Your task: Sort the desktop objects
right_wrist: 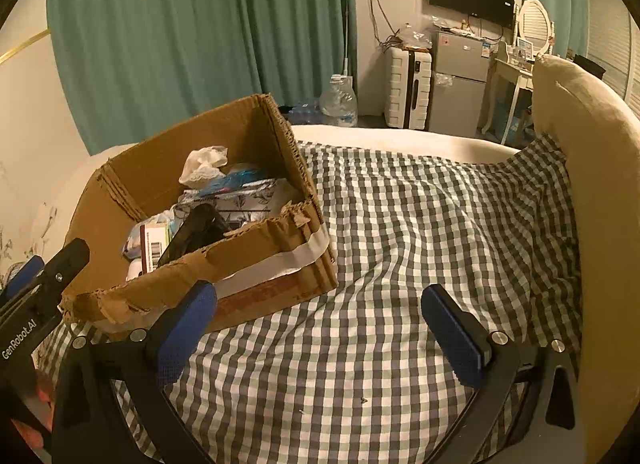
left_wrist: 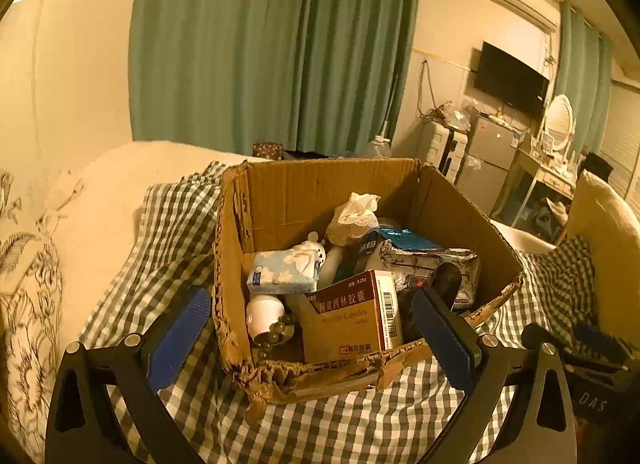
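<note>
A torn cardboard box (left_wrist: 312, 191) (right_wrist: 276, 260) sits on a checked cloth and holds several items. Inside lie a brown medicine carton (left_wrist: 352, 316), a pale blue tissue pack (left_wrist: 284, 270), a white round toy (left_wrist: 264, 314), a crumpled tissue (left_wrist: 354, 215) (right_wrist: 204, 163) and a patterned pouch (left_wrist: 432, 260). My left gripper (left_wrist: 314, 322) is open and hovers at the box's near wall, its fingers straddling the front. My right gripper (right_wrist: 318, 316) is open over bare cloth, right of the box, with nothing between its fingers. The left gripper also shows in the right wrist view (right_wrist: 36, 288).
The checked cloth (right_wrist: 400, 232) covers a bed. A beige cushion (right_wrist: 592, 191) stands at the right edge. Green curtains (left_wrist: 272, 47) hang behind. A water jug (right_wrist: 340, 101), suitcase (right_wrist: 408, 87), small fridge (right_wrist: 460, 75) and dressing table (right_wrist: 516, 67) stand beyond the bed.
</note>
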The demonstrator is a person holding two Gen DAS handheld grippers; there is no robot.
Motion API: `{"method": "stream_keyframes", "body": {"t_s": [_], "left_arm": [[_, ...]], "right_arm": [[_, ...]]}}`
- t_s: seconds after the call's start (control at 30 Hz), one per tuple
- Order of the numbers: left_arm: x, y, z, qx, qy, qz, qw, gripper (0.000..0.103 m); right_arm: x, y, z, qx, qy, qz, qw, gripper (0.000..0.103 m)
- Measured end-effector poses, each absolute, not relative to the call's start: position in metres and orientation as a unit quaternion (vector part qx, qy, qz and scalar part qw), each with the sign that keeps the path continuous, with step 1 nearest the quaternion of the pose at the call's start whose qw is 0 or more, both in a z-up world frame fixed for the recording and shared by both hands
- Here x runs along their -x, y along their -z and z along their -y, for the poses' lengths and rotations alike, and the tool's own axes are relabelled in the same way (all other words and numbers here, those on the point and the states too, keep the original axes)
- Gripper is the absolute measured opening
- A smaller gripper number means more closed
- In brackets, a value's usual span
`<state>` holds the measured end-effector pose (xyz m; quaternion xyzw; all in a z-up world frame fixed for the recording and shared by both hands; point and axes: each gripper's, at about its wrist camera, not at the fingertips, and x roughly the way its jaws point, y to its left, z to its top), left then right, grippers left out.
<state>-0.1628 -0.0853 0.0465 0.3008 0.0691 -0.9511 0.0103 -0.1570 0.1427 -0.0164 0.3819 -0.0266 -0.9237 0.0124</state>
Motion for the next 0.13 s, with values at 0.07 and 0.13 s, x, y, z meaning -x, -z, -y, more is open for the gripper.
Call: {"method": "stream_keyframes", "body": {"t_s": [0.07, 0.13], "left_arm": [[0.1643, -0.0443, 0.0830, -0.311, 0.949, -0.061, 0.005, 0.103], [0.1639, -0.0438, 0.0796, -0.309, 0.950, -0.053, -0.003, 0.103]], "right_arm": [[0.1563, 0.0176, -0.1403, -0.384, 0.923, 0.024, 0.014, 0.103], [0.1553, 0.0176, -0.1383, -0.383, 0.923, 0.020, 0.015, 0.103]]}}
